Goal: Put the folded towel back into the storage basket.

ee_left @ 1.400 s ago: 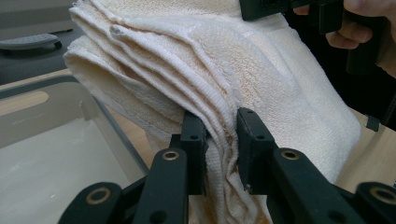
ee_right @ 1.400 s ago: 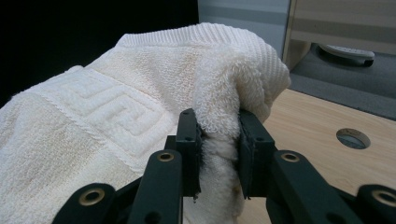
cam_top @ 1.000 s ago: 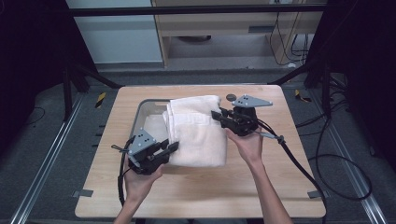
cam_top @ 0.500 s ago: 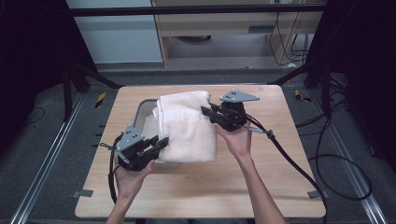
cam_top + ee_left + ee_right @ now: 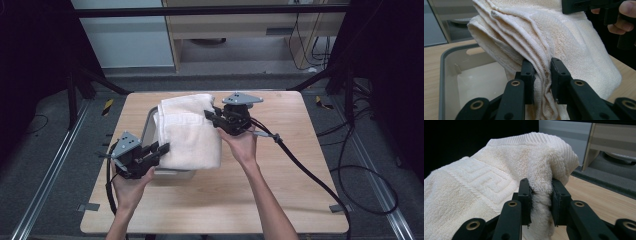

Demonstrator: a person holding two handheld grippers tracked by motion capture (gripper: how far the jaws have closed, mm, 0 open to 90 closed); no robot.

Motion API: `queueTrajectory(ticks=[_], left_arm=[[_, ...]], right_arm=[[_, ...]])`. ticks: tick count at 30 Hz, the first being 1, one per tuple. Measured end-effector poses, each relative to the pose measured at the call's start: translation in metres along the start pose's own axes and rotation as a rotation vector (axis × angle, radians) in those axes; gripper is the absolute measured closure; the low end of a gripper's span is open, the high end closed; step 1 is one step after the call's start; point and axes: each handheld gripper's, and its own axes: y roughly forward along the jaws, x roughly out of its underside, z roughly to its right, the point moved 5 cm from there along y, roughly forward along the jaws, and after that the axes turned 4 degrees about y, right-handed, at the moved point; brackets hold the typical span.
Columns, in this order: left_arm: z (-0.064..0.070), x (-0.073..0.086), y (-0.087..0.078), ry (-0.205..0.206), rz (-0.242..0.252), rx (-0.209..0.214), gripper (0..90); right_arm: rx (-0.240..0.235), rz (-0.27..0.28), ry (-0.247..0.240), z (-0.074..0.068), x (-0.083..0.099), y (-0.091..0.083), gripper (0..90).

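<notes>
A folded cream towel hangs above a grey tub on the wooden table. My left gripper is shut on the towel's near left edge; in the left gripper view its jaws pinch several layers of the towel over the tub. My right gripper is shut on the towel's far right corner. The right gripper view has thick cloth bunched between the right gripper jaws. The towel covers most of the tub.
The wooden table has bare surface to the right and front. A black cable trails from my right gripper across the table to the right. Dark frame posts and a cabinet stand behind the table.
Both grippers have carried the towel to the left, so it now hangs over the tub. Their grip has not changed.
</notes>
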Motion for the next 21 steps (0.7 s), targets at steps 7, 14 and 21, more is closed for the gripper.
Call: queueTrajectory(ticks=[7, 14, 21], left_arm=[[-0.013, 0.0, -0.003, -0.028, 0.007, -0.014, 74.1], [-0.028, 0.002, -0.005, -0.045, 0.006, -0.04, 74.2], [-0.042, 0.004, -0.007, -0.065, 0.005, -0.068, 74.2]], right_arm=[[-0.008, 0.001, 0.003, -0.006, -0.006, 0.014, 73.0], [-0.015, 0.002, 0.004, -0.011, -0.01, 0.028, 73.0], [-0.016, 0.003, 0.005, -0.016, -0.011, 0.044, 73.0]])
